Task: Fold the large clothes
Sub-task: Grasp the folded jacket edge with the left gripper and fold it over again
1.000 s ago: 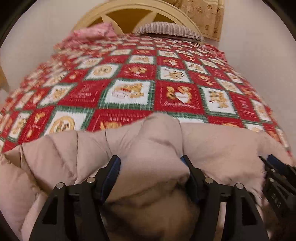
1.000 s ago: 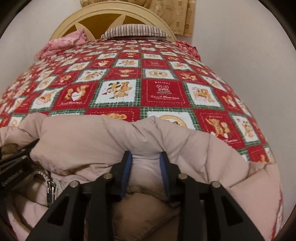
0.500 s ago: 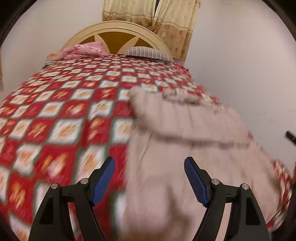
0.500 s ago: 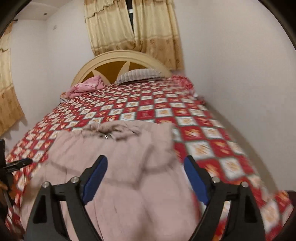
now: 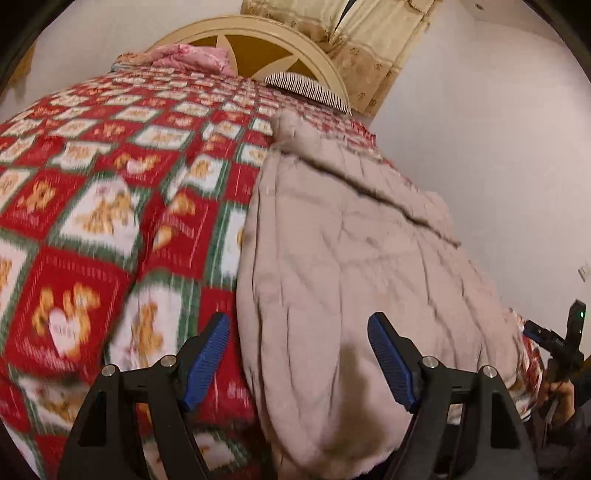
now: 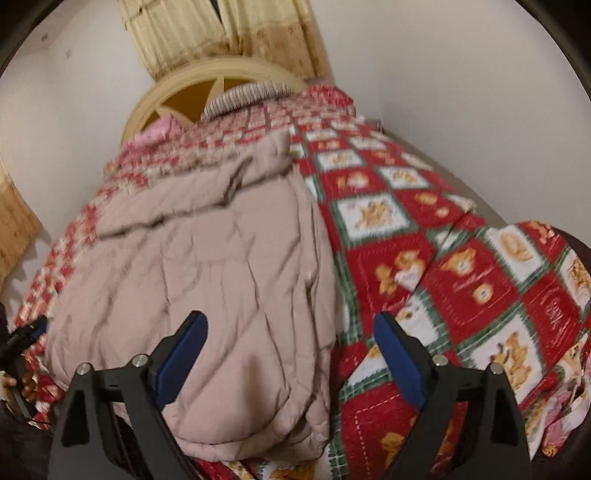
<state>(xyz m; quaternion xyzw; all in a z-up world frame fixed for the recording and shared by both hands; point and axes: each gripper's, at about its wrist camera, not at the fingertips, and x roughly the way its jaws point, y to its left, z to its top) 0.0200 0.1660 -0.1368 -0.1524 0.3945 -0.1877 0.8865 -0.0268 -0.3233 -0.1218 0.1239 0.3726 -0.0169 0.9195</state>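
A beige puffy jacket (image 5: 351, 258) lies folded lengthwise on the red patchwork bed cover (image 5: 110, 184), its collar end toward the headboard. My left gripper (image 5: 297, 325) hovers open over the jacket's near left edge, with cloth below the jaws and no pad touching it. In the right wrist view the same jacket (image 6: 207, 266) fills the left half. My right gripper (image 6: 290, 321) stands open above its near right edge, gripping nothing. Each gripper shows at the rim of the other's view: the right gripper (image 5: 554, 339) and the left gripper (image 6: 26, 332).
The bed runs back to a cream arched headboard (image 5: 258, 40), with a striped pillow (image 5: 306, 86) and pink bedding (image 5: 192, 59) against it. A white wall (image 5: 498, 147) runs close along the bed's right side. Curtains (image 6: 221, 33) hang behind the headboard.
A second ago both grippers held folds of the jacket close up. Both have since let go, opened wide and drawn back, and the jacket now lies laid out on the bed.
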